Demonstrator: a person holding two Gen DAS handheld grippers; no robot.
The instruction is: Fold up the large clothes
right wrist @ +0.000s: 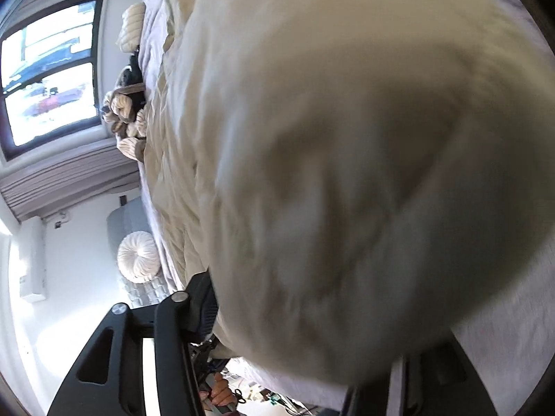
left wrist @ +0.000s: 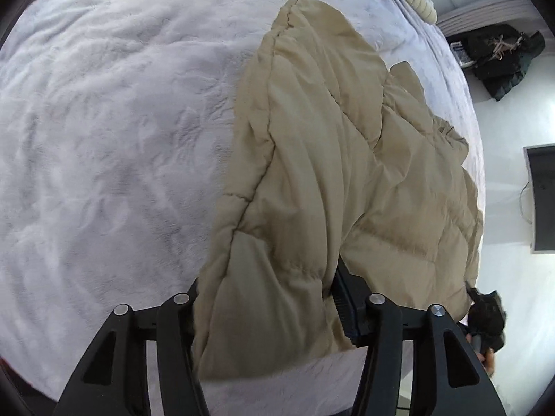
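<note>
A beige puffer jacket [left wrist: 347, 145] lies along the right side of a bed covered by a pale grey plush blanket [left wrist: 104, 121]. Its near end hangs between the fingers of my left gripper [left wrist: 267, 298]. The jaws stand wide apart and the right pad [left wrist: 343, 308] shows bare beside the fabric. In the right wrist view a blurred bulge of the same jacket [right wrist: 347, 173] fills most of the picture, lying across my right gripper [right wrist: 312, 312]. Its left finger [right wrist: 203, 308] stands clear of the cloth; the right finger is hidden. The right gripper [left wrist: 485, 319] also shows at the jacket's corner.
Knitted cushions [right wrist: 128, 118] are piled at the head of the bed by a window [right wrist: 52, 69]. A round white cushion [right wrist: 138, 256] lies on the floor beside the bed. Dark clothes [left wrist: 499, 59] lie on the floor past the bed's far side. A hand [right wrist: 218, 391] shows below.
</note>
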